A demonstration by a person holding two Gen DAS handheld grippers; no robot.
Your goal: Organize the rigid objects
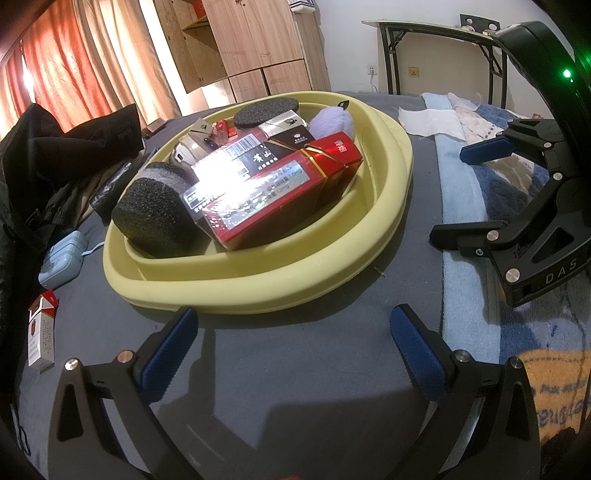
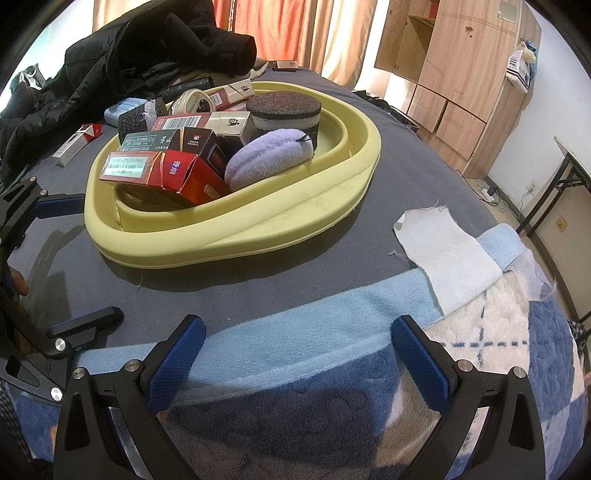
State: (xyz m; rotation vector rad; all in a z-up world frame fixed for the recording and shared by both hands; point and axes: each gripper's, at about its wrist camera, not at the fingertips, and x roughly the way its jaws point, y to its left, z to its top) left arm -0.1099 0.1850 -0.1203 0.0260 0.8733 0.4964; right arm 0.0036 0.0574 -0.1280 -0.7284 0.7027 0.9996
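Note:
A pale yellow basin (image 1: 391,155) (image 2: 325,206) sits on the grey bed cover. It holds red cartons (image 1: 280,195) (image 2: 188,173), black foam pucks (image 1: 155,218) (image 2: 284,107), a lilac plush pad (image 1: 332,123) (image 2: 266,158), a silver tin (image 1: 188,151) and small boxes. A red-and-white cigarette pack (image 1: 40,332) (image 2: 75,142) lies outside the basin on the cover. My left gripper (image 1: 295,350) (image 2: 79,258) hangs open just short of the basin's near rim, with nothing in it. My right gripper (image 2: 299,354) (image 1: 472,192) stands open over the blue blanket, right of the basin.
A light blue case (image 1: 61,264) (image 2: 120,110) and black clothing (image 1: 55,155) (image 2: 147,48) lie beyond the basin's left side. A white cloth (image 2: 443,254) and a blue-white blanket (image 2: 498,350) cover the right. A wooden wardrobe (image 2: 454,66) and folding table (image 1: 436,33) stand behind.

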